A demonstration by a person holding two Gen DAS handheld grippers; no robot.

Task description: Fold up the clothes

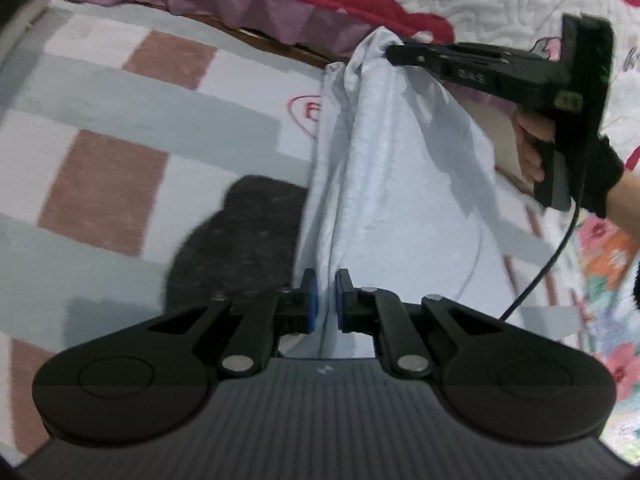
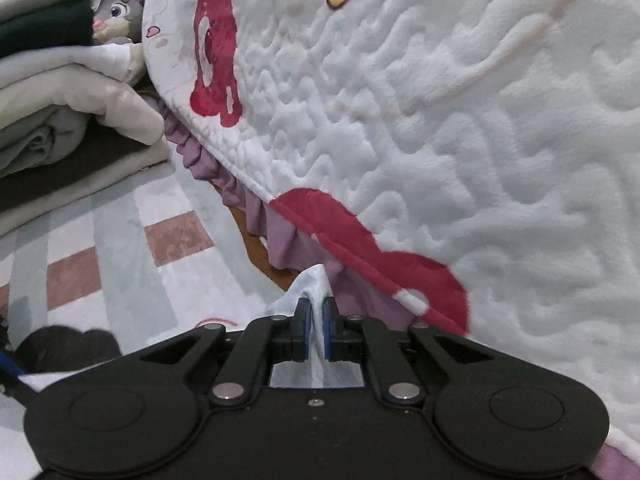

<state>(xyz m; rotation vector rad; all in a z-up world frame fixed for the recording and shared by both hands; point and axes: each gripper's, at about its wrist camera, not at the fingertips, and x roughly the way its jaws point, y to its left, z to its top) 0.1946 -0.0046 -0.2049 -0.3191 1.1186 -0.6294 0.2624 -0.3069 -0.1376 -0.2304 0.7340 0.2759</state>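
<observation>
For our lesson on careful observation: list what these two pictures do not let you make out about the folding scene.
- White garment: kind and lower hem, left wrist view, bunched and hidden behind left gripper.
- Dark item: blurred, unidentifiable.
- Red mark: garment covers it.
- Folded stack: right wrist view, cut off by edge.

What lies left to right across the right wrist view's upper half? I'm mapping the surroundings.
Stack of folded clothes → rabbit plush toy → purple ruffle → white quilted blanket.

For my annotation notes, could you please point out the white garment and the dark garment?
white garment (image 1: 392, 168), left wrist view, on its hanging middle panel.
dark garment (image 1: 240, 236), left wrist view, on its centre, lying on the checked floor.
</observation>
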